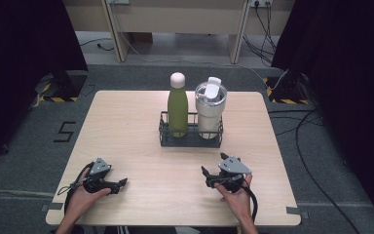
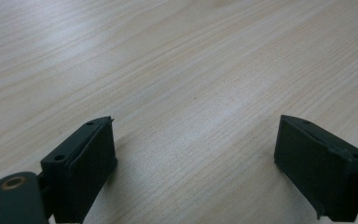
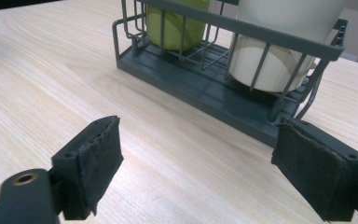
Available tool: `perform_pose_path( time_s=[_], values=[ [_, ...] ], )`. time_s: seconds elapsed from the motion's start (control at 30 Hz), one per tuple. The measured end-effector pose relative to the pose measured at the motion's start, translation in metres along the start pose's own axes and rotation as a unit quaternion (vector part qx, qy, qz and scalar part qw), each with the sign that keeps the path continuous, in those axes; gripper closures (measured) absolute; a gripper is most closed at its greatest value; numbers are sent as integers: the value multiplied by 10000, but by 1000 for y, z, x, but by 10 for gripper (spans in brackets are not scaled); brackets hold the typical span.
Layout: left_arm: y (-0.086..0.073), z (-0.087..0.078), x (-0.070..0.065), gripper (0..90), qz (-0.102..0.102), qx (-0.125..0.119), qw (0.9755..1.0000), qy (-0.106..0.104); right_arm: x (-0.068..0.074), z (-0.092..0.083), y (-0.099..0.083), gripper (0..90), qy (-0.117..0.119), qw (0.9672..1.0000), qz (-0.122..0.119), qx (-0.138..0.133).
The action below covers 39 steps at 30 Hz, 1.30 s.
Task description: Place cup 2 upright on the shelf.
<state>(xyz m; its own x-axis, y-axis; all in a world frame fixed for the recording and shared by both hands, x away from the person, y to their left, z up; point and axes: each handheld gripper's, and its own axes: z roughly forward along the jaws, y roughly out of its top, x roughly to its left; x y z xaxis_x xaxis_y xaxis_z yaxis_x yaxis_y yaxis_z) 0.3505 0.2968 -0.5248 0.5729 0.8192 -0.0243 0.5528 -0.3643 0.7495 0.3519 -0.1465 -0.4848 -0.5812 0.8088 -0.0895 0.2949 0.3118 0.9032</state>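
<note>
A dark grey wire rack [image 1: 190, 139] stands at the middle of the wooden table [image 1: 126, 122]. Inside it a green bottle [image 1: 177, 110] with a pale pink cap stands upright on the left, and a cream tumbler [image 1: 210, 113] with a clear lid on the right. My left gripper [image 1: 121, 183] rests near the front left of the table, open, with bare wood between its jaws [image 2: 196, 149]. My right gripper [image 1: 205, 171] rests at the front right, open, jaws toward the rack [image 3: 223, 93]; the green bottle [image 3: 177, 28] and cream tumbler [image 3: 270, 60] show behind the rack's wires.
Grey carpet surrounds the table. Cables [image 1: 311, 146] trail over the floor at the right. Wooden furniture legs [image 1: 117, 39] stand beyond the far edge, with black curtains on both sides. Bare wood lies between both grippers and the rack.
</note>
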Motion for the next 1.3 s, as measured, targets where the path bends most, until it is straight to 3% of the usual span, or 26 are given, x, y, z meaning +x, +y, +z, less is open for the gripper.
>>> perform_pose_path(
  time_s=[0.27,0.63,1.0,1.3],
  values=[
    [0,0,0,116,0,2,10000,3,-7,-11,-13,151,-86,9998,95,169],
    [0,0,0,116,3,4,10000,3,-7,-15,-17,152,12,9992,65,399],
    [0,0,0,116,1,2,10000,2,-5,-15,-28,153,186,9981,184,566],
    [0,0,0,116,2,2,10000,3,-7,-15,-37,152,313,9948,369,896]
  ],
)
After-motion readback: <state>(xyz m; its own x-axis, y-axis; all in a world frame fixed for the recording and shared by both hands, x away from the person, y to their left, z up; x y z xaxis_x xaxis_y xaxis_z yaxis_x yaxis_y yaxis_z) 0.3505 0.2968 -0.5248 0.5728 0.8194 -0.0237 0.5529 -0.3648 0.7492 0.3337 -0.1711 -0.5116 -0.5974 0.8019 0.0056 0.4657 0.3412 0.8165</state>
